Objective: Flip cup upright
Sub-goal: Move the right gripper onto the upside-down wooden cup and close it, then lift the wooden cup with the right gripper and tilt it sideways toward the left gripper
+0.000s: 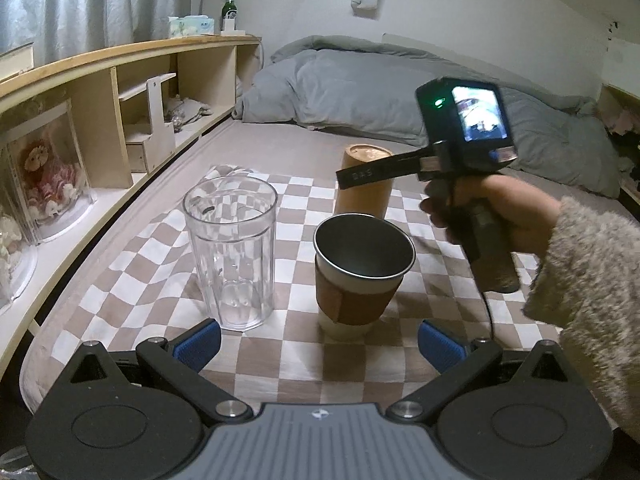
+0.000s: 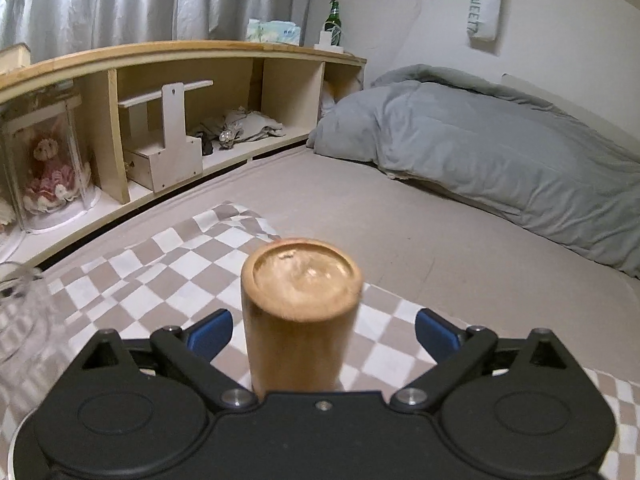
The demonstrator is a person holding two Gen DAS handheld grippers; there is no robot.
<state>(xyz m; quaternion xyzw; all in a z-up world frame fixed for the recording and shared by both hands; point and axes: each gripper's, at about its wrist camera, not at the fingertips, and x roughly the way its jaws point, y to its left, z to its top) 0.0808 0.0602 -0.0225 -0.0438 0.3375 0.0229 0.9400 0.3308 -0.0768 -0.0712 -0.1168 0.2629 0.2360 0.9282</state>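
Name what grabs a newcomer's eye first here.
The wooden cup, bottom up on the checked cloth, sits between the open right tongs. Nearer the open left tongs stand a clear tumbler and a sleeved cup, both upright.

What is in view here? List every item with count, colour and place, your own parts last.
wooden cup: 1, light brown, upside down on the cloth, between the open right fingers
clear tumbler: 1, transparent, upright, cloth's left
sleeved cup: 1, white with brown sleeve, upright, cloth centre
checkered cloth: 1, beige-white, on bed
duvet: 1, grey, far side
green bottle: 1, shelf top
left gripper: open, empty
right gripper: open around wooden cup
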